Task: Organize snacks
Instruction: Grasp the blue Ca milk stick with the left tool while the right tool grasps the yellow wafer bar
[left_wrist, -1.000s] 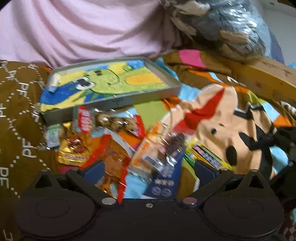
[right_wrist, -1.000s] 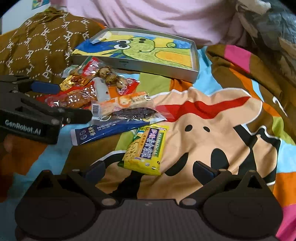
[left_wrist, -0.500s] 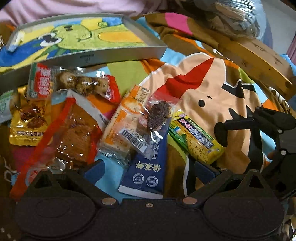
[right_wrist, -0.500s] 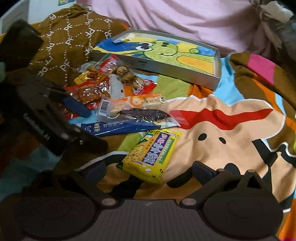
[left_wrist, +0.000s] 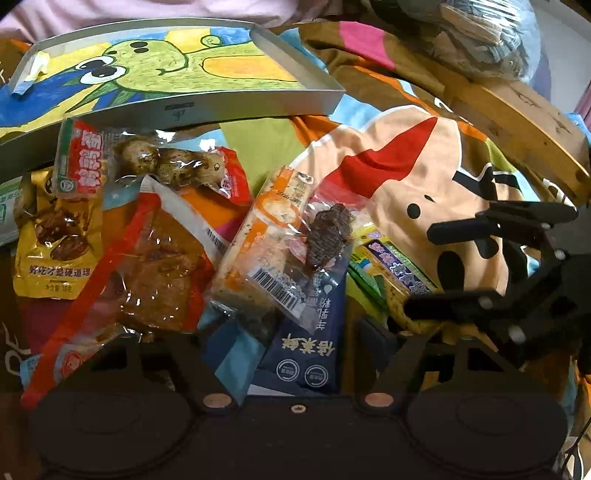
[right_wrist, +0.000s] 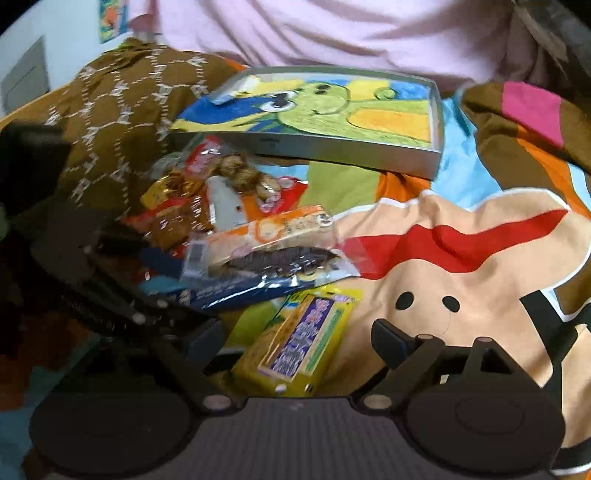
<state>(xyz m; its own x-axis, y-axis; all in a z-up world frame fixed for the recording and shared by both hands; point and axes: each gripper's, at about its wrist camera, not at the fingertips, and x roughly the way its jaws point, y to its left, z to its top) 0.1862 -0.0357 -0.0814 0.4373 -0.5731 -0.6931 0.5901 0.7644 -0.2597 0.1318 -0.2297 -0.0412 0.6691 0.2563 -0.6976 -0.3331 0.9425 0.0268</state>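
Note:
Several snack packets lie in a heap on a cartoon bedspread in front of a grey tray (left_wrist: 177, 109) lined with a green cartoon drawing. My left gripper (left_wrist: 295, 354) is over the near end of the heap, jaws closing around a dark blue packet (left_wrist: 310, 343); the pads are not pressing on it. An orange bar packet (left_wrist: 269, 240) and a clear packet with a dark piece (left_wrist: 328, 236) overlap the blue one. My right gripper (right_wrist: 299, 339) straddles a yellow-green packet (right_wrist: 299, 347), jaws closing, with gaps beside the pads. The same tray (right_wrist: 332, 147) lies beyond.
A red packet of round pieces (left_wrist: 155, 162), a gold packet (left_wrist: 55, 243) and a red-edged packet (left_wrist: 155, 273) fill the left. Brown patterned cloth (right_wrist: 110, 122) lies left, pink bedding behind, a curved wooden piece (left_wrist: 517, 110) and a plastic bag (left_wrist: 498, 29) right.
The left gripper dropped closer over the heap and its jaws narrowed around the blue packet. The right gripper slid toward the yellow-green packet, now between its narrower jaws.

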